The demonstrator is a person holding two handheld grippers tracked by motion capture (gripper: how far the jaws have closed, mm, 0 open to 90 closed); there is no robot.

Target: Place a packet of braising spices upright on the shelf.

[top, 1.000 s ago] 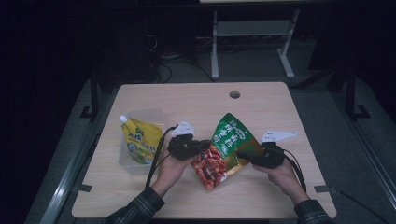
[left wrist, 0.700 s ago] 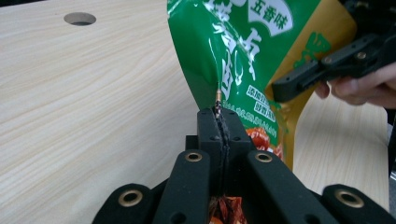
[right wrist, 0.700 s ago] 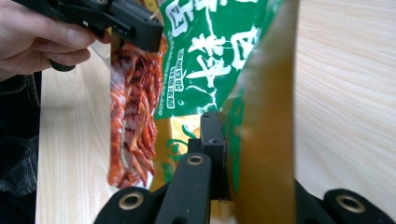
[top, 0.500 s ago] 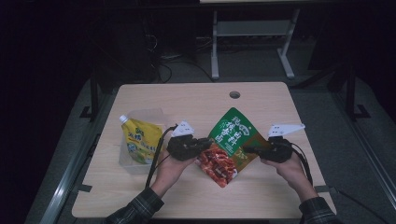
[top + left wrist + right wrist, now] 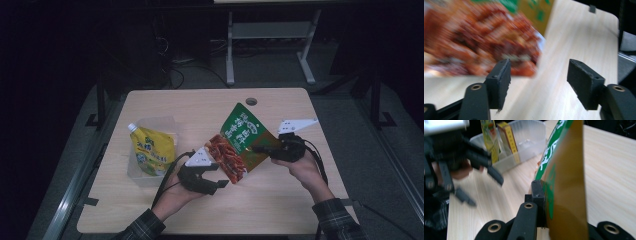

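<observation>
Step in hand: handover of the snack pouch (image 5: 240, 142) from two grippers to one, judged from the left jaws standing clear of it.
Snack pouch: green and red, lifted off the table (image 5: 280, 200), tilted, between the two hands, right of the clear bin (image 5: 135, 172).
Right gripper (image 5: 260, 148): clenched on the pouch's right edge; in the right gripper view the black jaw pressed flat against the green-gold foil (image 5: 564, 195).
Left gripper (image 5: 220, 185): released; jaws just opened, nothing between them; in the left gripper view the pads (image 5: 501, 80) spread wide, the blurred red pouch (image 5: 479, 45) beyond them, not touched.
Left gripper's place: low at the pouch's lower left corner, just beside it, apart from the foil.
Clear bin: at the table's left, holding the yellow spout pouch (image 5: 152, 152) upright; in the right gripper view a second narrow yellow pack (image 5: 510, 142) beside it.
Likely goal: pouch into the bin beside the yellow one, as a guess.
Next move calls for: carrying leftward on the one-sided grip, pouch turned edge-down over the free part of the bin.
Risk: thin foil held at one edge may swing or slip; left gripper near enough to steady it.
</observation>
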